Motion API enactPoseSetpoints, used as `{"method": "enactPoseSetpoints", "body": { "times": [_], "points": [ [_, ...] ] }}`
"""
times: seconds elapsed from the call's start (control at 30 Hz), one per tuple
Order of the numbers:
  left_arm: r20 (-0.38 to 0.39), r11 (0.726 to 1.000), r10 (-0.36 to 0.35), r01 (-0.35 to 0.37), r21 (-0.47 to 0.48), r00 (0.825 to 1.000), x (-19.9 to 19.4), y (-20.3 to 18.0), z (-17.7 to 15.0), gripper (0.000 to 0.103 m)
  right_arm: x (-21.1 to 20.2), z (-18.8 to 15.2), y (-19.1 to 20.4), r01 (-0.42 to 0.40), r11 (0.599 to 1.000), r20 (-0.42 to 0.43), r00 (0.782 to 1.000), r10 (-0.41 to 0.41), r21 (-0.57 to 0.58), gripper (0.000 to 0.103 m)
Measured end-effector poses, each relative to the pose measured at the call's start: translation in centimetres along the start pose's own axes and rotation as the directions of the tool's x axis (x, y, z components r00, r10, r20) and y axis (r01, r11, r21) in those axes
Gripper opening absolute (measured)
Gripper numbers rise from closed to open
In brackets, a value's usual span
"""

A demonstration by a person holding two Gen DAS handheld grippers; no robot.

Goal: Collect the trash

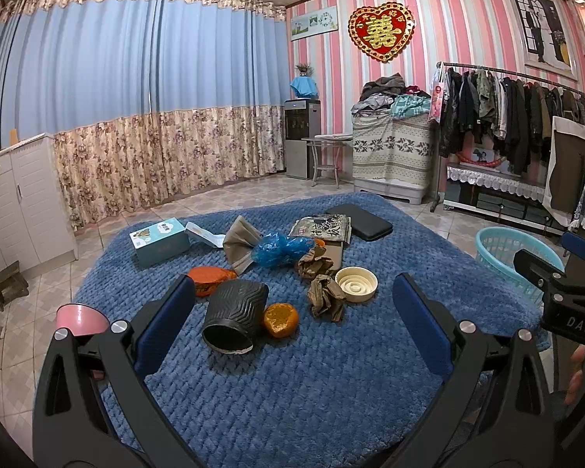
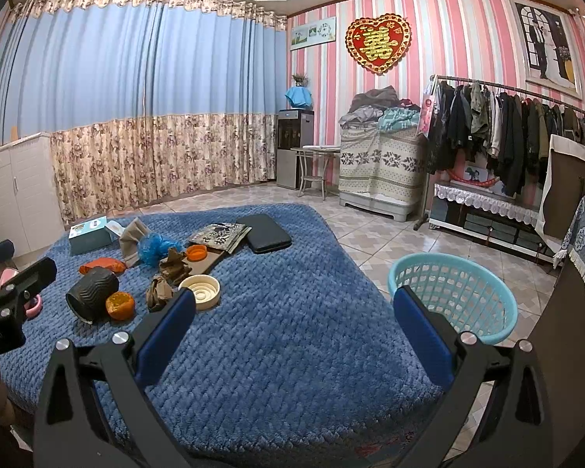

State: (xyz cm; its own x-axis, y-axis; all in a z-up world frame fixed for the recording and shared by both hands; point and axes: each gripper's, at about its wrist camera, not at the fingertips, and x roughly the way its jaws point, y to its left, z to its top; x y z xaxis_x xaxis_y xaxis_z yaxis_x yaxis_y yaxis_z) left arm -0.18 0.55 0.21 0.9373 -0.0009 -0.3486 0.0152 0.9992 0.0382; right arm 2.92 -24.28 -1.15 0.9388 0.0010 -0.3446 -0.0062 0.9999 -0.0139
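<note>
1. Trash is lying in a loose cluster on the blue blanket (image 1: 292, 390), ahead of the left gripper (image 1: 292, 319), whose jaws are standing wide and holding nothing. The right gripper (image 2: 294, 327) is also gaping wide and empty, with the cluster off to its left and the basket (image 2: 454, 292) just ahead on its right, on the floor beside the blanket.
2. Nearest the left gripper, a black cup (image 1: 236, 318) is lying on its side, mouth toward the camera. It is looking light and fairly stiff, so pinching across the rim wall should be working; the ribbed side may be rolling.
3. Touching the cup's right side, an orange peel (image 1: 280, 319) is sitting hollow side up. It is probably soft and light; squeezing across its edges seems best.
4. Just right of that, a brown paper wad (image 1: 325, 298) is lying crumpled, likely crushable and easy to grip anywhere. A cream lid (image 1: 357, 284) is sitting against it, flat and stiff, so it may be needing an edge grip.
5. Farther on, an orange wrapper (image 1: 210, 279), another wad (image 1: 314, 263), a blue bag (image 1: 279, 249) and a tan bag (image 1: 241, 243) are crowding together; the plastic is likely slippery and may be dragging neighbours.
6. Farthest, a teal box (image 1: 160, 245), a printed packet (image 1: 321, 228) and a black case (image 1: 358, 220) are lying; the case may not be trash.
</note>
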Motion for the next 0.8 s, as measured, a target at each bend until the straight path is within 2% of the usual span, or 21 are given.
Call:
{"method": "enactPoseSetpoints", "body": {
  "times": [0.67,0.8],
  "points": [
    [0.0,1.0,0.003,-0.003,0.001,1.0,0.4,-0.1,-0.1,0.098,0.1,0.0,0.1,-0.001,1.0,0.002,1.0,0.001,0.005,0.099],
    [0.0,1.0,0.008,-0.008,-0.003,1.0,1.0,0.9,-0.5,0.098,0.1,0.0,0.1,-0.002,1.0,-0.002,1.0,0.002,0.002,0.099]
  ]
}}
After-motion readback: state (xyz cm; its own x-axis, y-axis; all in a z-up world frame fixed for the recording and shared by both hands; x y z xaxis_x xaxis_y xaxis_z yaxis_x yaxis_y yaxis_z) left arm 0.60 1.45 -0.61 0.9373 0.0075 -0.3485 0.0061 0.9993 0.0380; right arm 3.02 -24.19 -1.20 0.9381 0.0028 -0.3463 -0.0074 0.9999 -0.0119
